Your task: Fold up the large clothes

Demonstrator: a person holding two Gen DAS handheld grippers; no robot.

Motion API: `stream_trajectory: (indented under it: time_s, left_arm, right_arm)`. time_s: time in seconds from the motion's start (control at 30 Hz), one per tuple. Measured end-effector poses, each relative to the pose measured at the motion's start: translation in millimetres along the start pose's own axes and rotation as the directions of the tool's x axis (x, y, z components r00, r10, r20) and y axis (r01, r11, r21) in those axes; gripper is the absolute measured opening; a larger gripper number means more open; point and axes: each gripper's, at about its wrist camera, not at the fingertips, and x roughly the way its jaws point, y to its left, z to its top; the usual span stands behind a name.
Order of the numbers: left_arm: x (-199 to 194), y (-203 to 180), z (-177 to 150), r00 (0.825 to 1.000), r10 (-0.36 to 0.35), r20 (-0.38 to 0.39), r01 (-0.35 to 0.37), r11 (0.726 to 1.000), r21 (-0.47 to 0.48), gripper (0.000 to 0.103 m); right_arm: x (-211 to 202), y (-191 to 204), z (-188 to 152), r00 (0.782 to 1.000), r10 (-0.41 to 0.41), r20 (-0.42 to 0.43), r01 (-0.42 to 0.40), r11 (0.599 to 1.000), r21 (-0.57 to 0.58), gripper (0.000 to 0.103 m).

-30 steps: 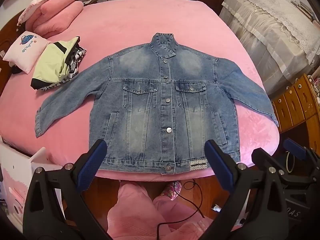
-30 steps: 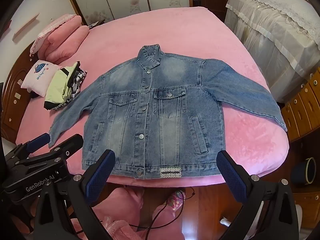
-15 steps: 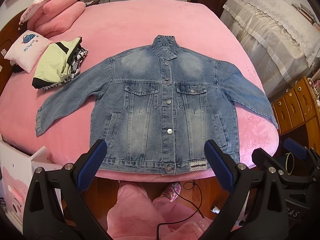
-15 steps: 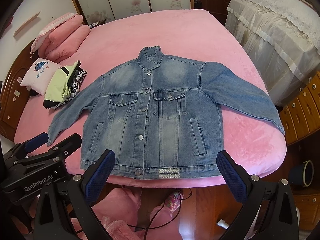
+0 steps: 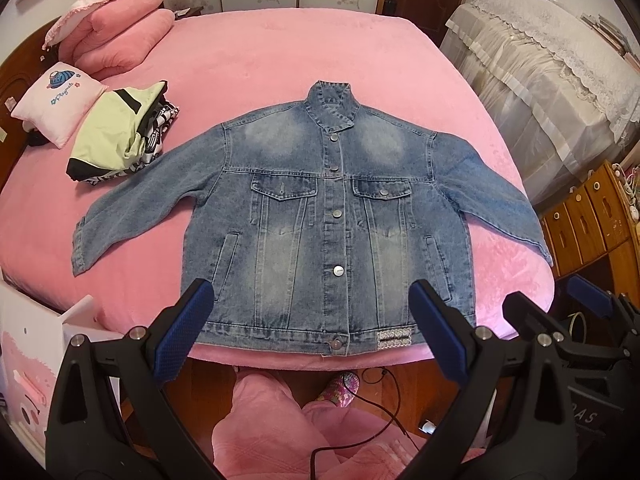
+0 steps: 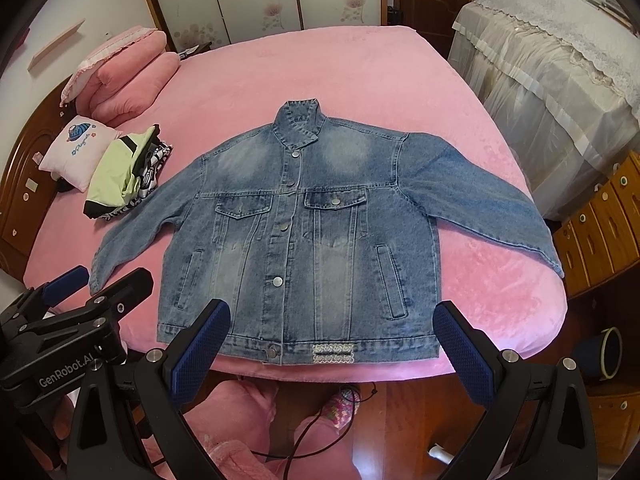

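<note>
- Lying flat and buttoned, front up, on the pink bed (image 5: 280, 52), the denim jacket (image 5: 328, 216) has its collar pointing away from the cameras and its hem along the near edge of the mattress.
- Both sleeves are spread out to the sides, angled down toward the near edge; the right sleeve's cuff reaches the bed's right edge.
- The left gripper (image 5: 316, 332) hovers over the hem with its blue-padded fingers spread wide, pinching nothing.
- The right gripper (image 6: 332, 344) is held beside it, likewise over the hem, fingers spread wide and holding nothing.
- Neither gripper touches the jacket.
- A folded pale-green garment (image 5: 116, 136) sits on a black-and-white patterned piece near the left sleeve, apart from it.
- A small pink cushion (image 5: 58, 108) with a cartoon print lies just beside that pile, and pink pillows (image 5: 116, 36) are stacked by the headboard.
- A wooden drawer unit (image 6: 600, 216) stands to the right of the bed.
</note>
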Motion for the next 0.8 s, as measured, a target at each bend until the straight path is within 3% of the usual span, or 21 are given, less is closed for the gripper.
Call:
stream_trajectory:
  time_s: [0.8]
  left_arm:
    - [-6.7,12.1,-13.7,1.0,-0.014,-0.009,0.014,0.999,-0.043,0.097]
  right_arm:
    - [-5.2,4.1,-9.5,1.0,-0.019,-0.007,0.019,1.0,0.002,0.103]
